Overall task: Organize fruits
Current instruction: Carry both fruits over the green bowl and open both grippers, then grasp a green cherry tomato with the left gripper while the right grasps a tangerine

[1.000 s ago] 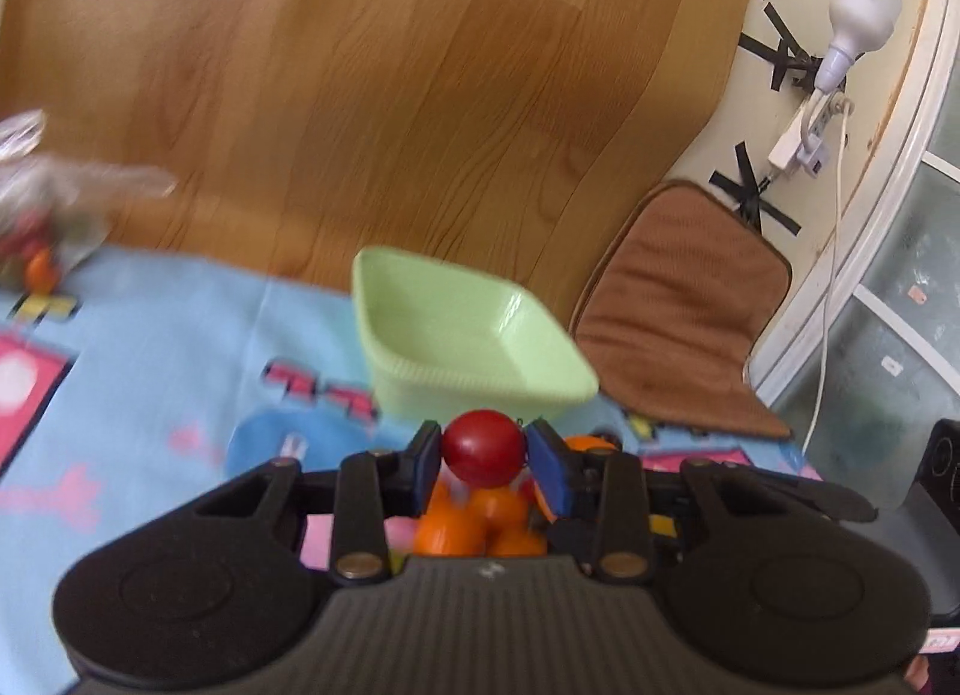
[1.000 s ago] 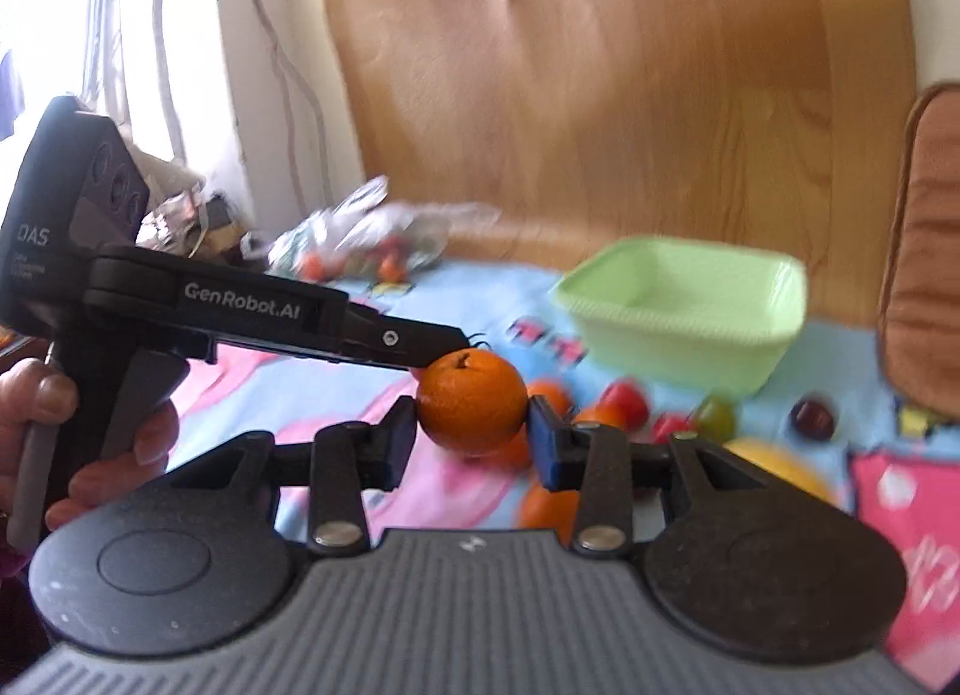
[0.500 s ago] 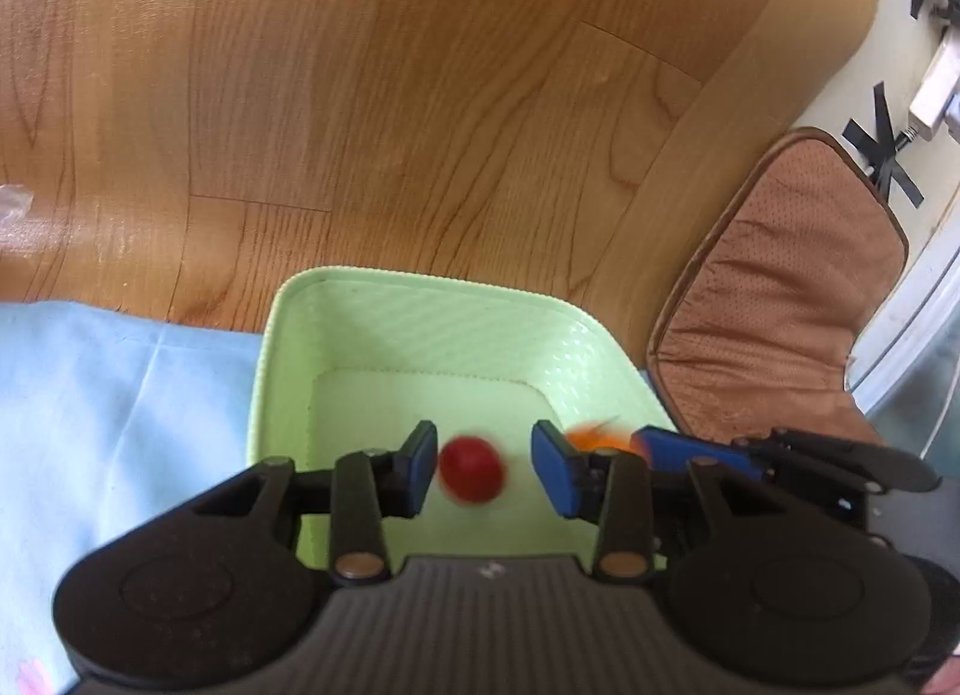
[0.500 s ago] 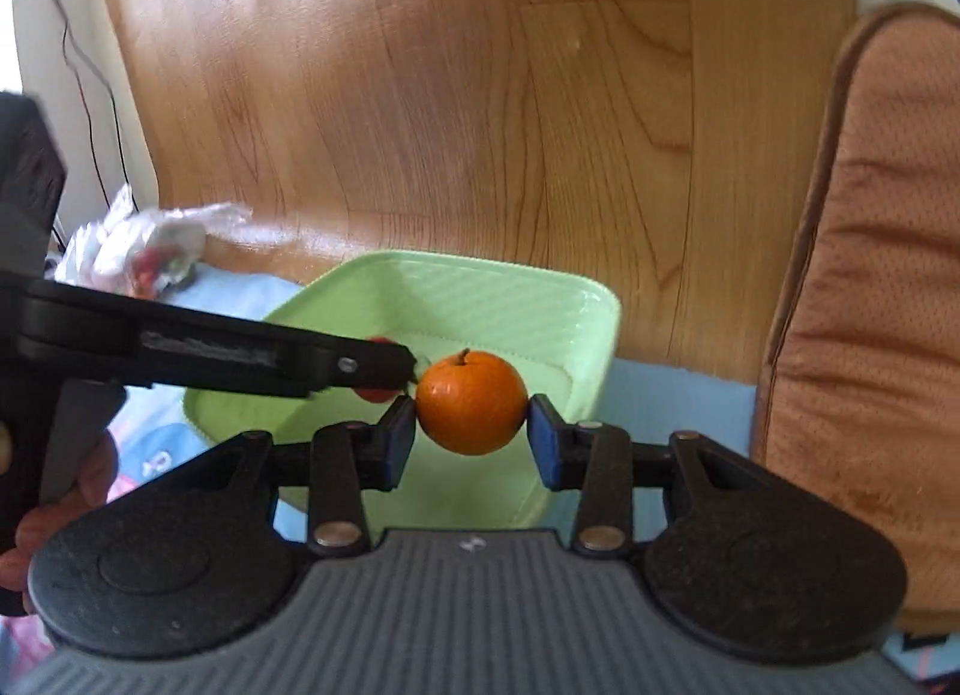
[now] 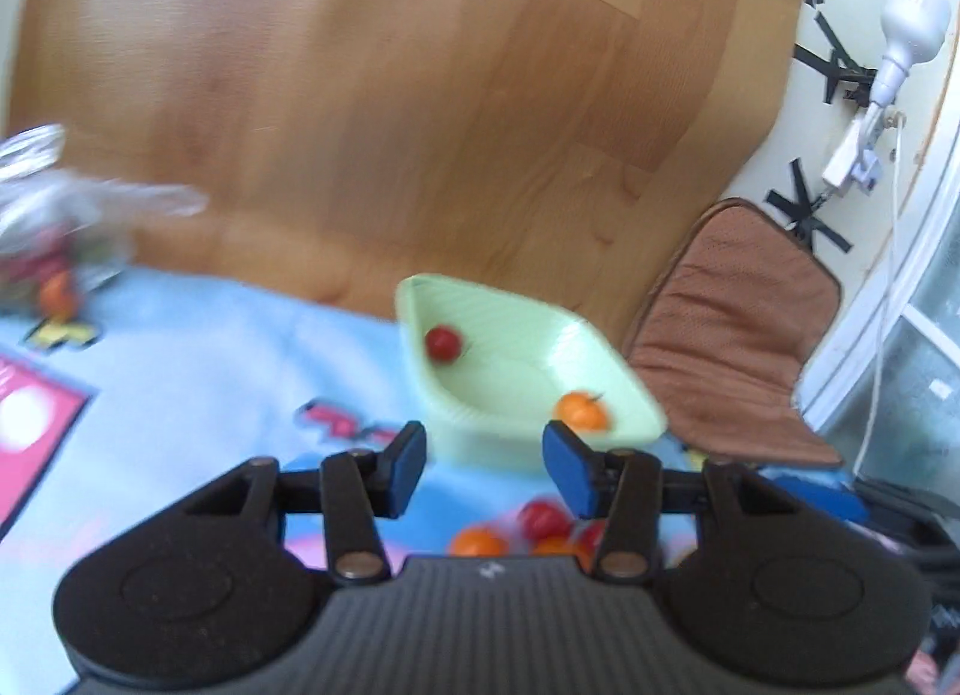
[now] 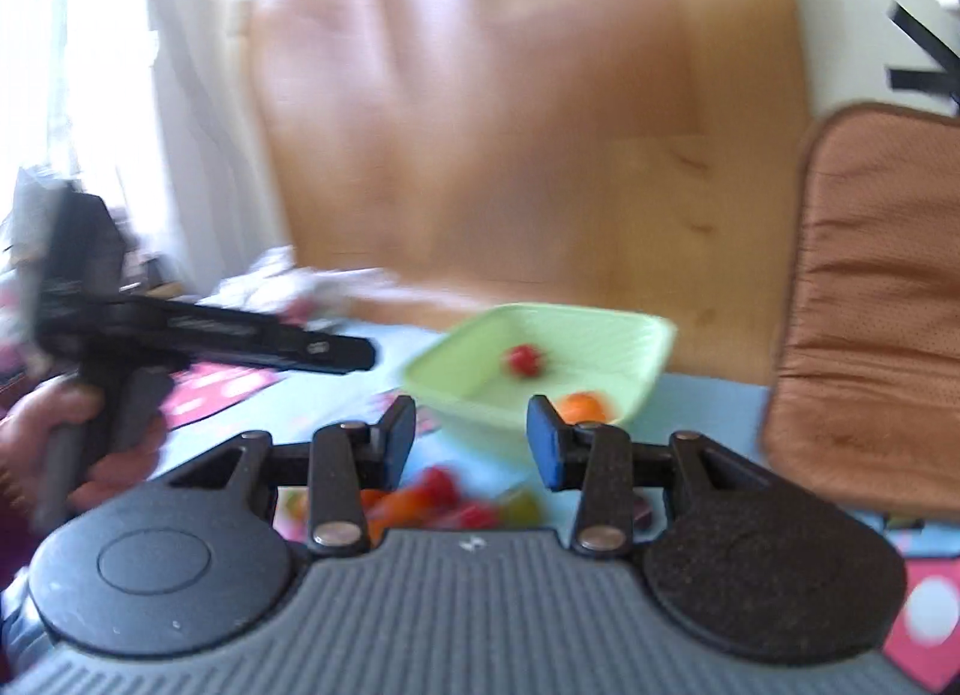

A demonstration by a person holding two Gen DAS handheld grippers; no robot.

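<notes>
Left gripper (image 5: 485, 470) spread, nothing between its blue pads, hovering above the light blue printed cloth (image 5: 198, 359). Right gripper (image 6: 471, 443) likewise spread and empty. Pale green square bowl (image 5: 480, 437) sits on the cloth at roughly 12 o'clock from both grippers. Inside it: a small red fruit (image 5: 443, 344) near the far-left wall, and an orange mandarin (image 5: 581, 412) toward the near-right corner, the two well apart. Loose pile of red and orange fruits (image 5: 528, 533) on the cloth just below the left gripper, partly hidden by its body. Clear plastic bag (image 5: 54, 215) holding more fruit at 9 o'clock, blurred. Brown cushion (image 5: 744, 335) at 3 o'clock of the bowl.
</notes>
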